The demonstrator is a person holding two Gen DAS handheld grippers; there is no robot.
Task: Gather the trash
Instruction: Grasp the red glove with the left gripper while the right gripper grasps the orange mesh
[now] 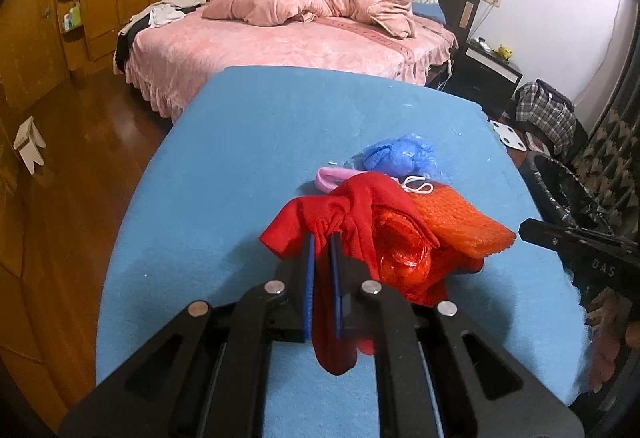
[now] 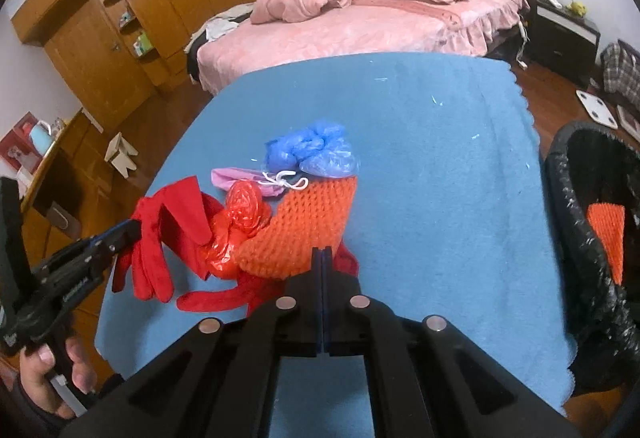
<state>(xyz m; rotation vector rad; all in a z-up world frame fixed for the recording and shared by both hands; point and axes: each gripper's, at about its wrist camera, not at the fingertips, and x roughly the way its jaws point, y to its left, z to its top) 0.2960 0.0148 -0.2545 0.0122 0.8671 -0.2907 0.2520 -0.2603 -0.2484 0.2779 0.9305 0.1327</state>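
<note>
Here we note the left hand-held gripper (image 1: 322,242) clenched on the red glove (image 1: 340,214); the right hand-held gripper (image 2: 322,254) grasps the orange net (image 2: 304,226) beside it on the desk (image 2: 440,158).

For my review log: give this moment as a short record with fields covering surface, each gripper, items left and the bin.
surface: blue cloth
left gripper: shut on red glove
right gripper: shut, at the edge of the orange foam net; grip unclear
items left: blue plastic bag, pink mask, red plastic bag
bin: black-lined trash bin, orange net inside
</note>
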